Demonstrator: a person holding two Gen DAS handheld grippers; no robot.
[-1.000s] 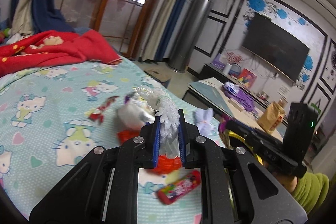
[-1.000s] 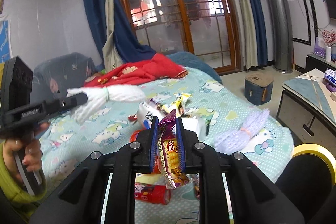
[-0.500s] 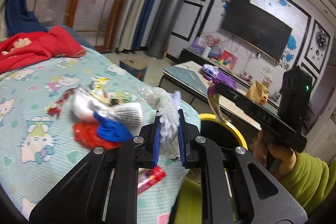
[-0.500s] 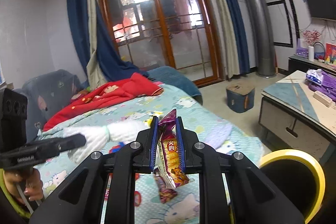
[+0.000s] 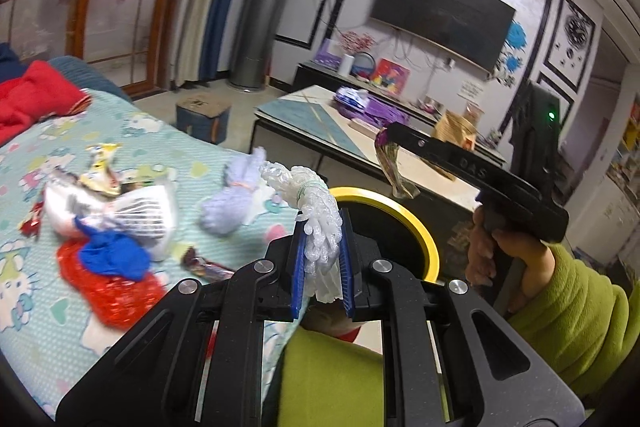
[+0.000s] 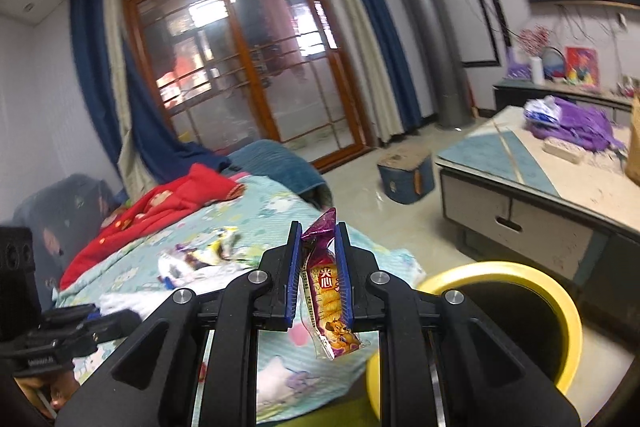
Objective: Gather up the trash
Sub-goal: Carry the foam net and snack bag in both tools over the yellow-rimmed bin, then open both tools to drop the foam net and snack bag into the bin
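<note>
My left gripper (image 5: 322, 227) is shut on a white foam net sleeve (image 5: 316, 211), held in front of a yellow-rimmed black trash bin (image 5: 404, 215). My right gripper (image 6: 318, 233) is shut on a purple snack wrapper (image 6: 326, 291), held over the bed's edge just left of the bin (image 6: 500, 273). In the left wrist view the right gripper (image 5: 386, 137) hangs the wrapper (image 5: 394, 167) above the bin's far rim. More trash lies on the bed: a red net (image 5: 112, 291), a blue scrap (image 5: 112, 251), a white mesh bag (image 5: 140, 211), a lilac foam net (image 5: 232, 195).
The bed has a Hello Kitty sheet (image 5: 32, 307) and a red blanket (image 6: 160, 203). A low coffee table (image 6: 540, 187) stands beyond the bin, with a purple bag (image 6: 572, 123) on it. A small blue stool (image 6: 406, 175) sits on the floor.
Both grippers have swung right from over the bed toward the yellow bin, each still holding its piece. The wrapper now hangs over the bin's rim in the left wrist view.
</note>
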